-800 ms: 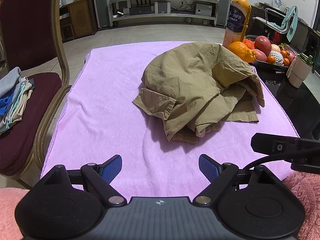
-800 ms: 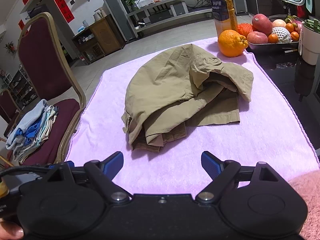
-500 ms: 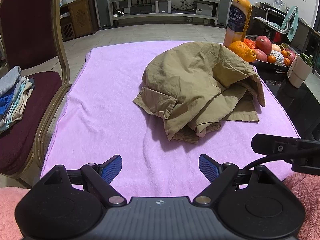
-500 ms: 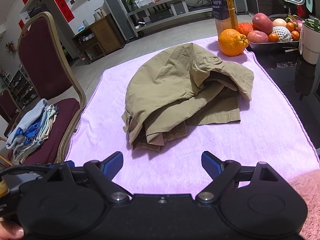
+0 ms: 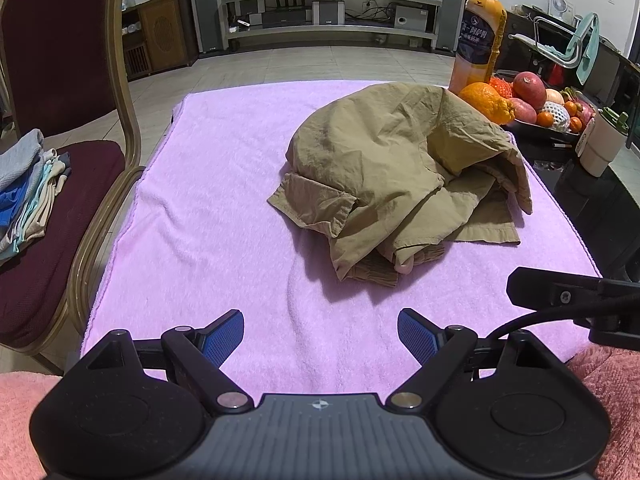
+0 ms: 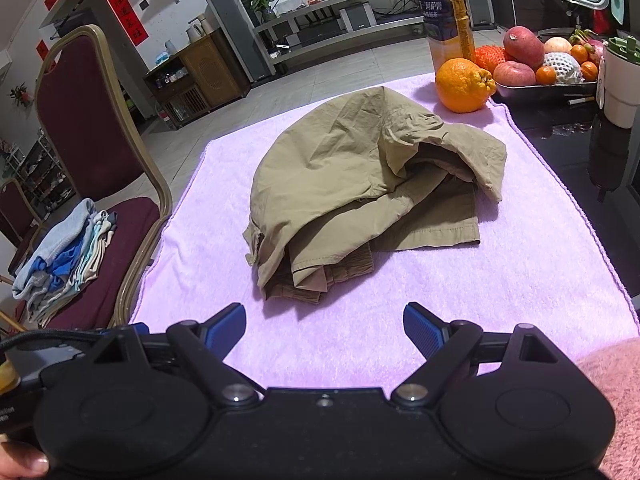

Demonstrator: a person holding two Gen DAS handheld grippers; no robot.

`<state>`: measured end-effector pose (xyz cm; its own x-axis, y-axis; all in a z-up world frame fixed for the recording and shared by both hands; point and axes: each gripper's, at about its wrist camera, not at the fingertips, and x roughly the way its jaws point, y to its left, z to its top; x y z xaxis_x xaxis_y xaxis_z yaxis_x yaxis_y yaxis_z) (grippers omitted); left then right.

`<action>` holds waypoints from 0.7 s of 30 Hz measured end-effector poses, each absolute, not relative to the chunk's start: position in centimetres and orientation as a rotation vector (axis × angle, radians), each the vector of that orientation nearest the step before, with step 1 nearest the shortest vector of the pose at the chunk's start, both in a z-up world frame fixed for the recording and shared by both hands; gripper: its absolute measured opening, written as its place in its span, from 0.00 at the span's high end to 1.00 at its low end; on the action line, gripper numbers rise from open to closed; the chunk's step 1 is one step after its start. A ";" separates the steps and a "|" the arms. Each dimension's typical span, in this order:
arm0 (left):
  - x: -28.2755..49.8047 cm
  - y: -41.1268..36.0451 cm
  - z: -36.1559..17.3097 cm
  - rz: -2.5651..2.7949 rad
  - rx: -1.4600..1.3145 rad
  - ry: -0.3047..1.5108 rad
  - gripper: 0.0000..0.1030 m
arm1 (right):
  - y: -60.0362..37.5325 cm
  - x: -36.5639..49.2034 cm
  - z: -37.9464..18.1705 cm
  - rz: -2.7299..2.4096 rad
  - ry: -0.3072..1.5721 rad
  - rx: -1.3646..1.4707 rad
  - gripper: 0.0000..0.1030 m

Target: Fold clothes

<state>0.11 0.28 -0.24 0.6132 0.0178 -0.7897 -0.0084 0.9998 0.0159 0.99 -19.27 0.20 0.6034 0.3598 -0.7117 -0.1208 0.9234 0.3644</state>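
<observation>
A crumpled khaki garment (image 5: 400,176) (image 6: 360,184) lies in a heap on the pink towel (image 5: 208,216) (image 6: 500,288) that covers the table. My left gripper (image 5: 320,330) hovers over the towel's near edge, open, with only bare towel between its blue pads; the heap is ahead and to the right of it. Just as wide open, my right gripper (image 6: 324,330) sits at the near edge with the heap straight ahead and nothing between its fingers. Part of the right gripper's body (image 5: 576,300) shows at the right of the left wrist view.
A maroon chair (image 5: 52,184) (image 6: 100,216) at the left carries a stack of folded clothes (image 5: 24,192) (image 6: 64,264). At the far right stand a juice bottle (image 5: 480,36) (image 6: 448,20), an orange (image 6: 464,84), a fruit tray (image 6: 544,72) and a white cup (image 6: 620,80) on a dark tabletop.
Both views have crept slightly; the garment sits marginally lower in the frames. Both grippers remain open and nothing was taken hold of.
</observation>
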 end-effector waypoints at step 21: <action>0.1 0.4 -0.2 0.020 0.007 0.914 0.16 | -19.2 1.1 0.1 0.289 0.890 0.292 0.15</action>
